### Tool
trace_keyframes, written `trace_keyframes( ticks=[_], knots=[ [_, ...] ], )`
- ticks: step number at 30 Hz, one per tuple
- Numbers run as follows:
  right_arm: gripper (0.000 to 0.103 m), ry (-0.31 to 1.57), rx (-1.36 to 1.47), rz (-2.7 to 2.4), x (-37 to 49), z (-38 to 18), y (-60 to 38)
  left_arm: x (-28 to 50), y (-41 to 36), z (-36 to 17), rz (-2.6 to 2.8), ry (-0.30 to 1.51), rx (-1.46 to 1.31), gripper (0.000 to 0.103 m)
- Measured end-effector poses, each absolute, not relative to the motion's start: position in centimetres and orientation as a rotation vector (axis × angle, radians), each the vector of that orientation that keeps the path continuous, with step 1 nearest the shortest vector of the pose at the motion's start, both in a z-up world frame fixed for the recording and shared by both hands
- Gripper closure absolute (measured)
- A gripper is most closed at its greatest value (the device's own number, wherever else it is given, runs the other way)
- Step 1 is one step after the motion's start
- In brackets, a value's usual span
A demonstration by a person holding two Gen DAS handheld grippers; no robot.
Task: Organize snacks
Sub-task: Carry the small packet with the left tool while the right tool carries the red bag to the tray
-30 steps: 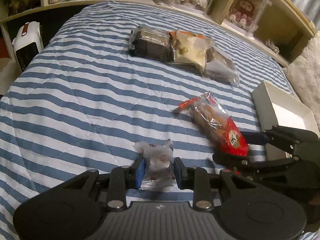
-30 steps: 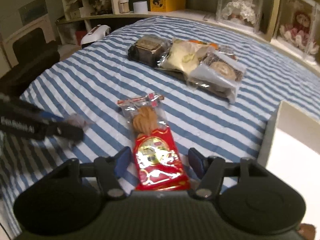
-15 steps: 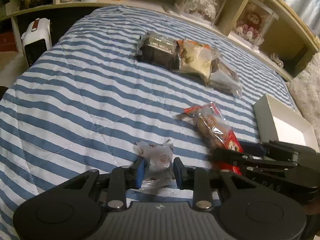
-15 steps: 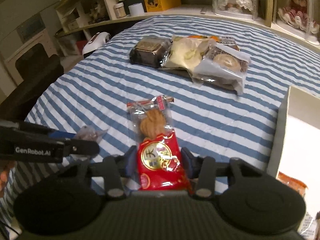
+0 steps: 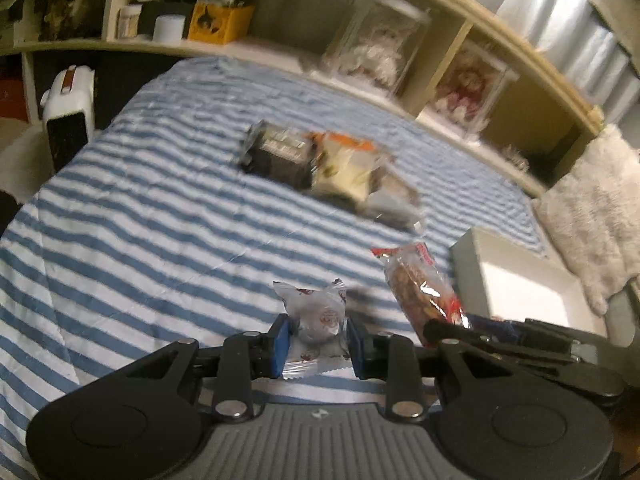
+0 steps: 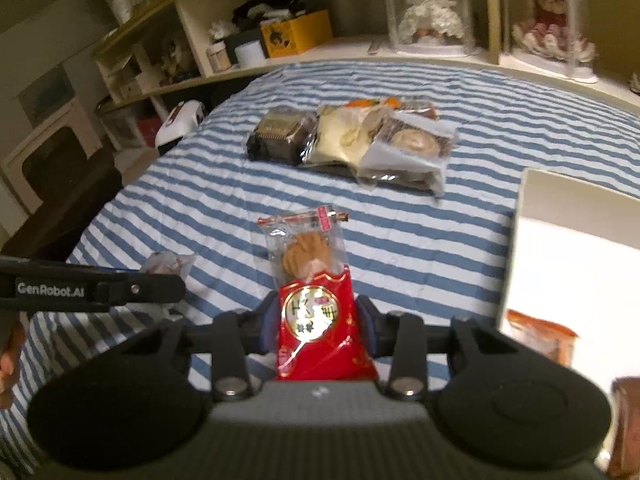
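far snack pile (image 5: 328, 168): blurred | white box (image 6: 576, 248): cut off, contents perhaps snacks

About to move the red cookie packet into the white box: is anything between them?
Nothing visible: only bare striped bedcover lies between the red cookie packet and the white box. An orange packet already sits inside.

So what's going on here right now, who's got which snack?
A person works two handheld grippers over a striped bed. The left gripper is shut on a small white wrapped snack. The right gripper is closing on a red cookie packet. A white box sits at right; three more packets lie further back.
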State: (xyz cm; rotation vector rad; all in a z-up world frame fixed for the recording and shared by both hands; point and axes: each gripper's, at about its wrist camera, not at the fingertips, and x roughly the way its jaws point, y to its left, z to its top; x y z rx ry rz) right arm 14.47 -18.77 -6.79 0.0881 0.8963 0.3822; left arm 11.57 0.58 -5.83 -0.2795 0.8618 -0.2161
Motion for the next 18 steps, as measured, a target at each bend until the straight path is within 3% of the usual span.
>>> trace_keyframes(
  ticks=[18],
  knots=[
    [0.057, 0.786, 0.168, 0.266, 8.4, 0.0, -25.7, 7.9, -4.6, -2.2, -0.331, 0.791, -0.249, 0.071]
  ],
)
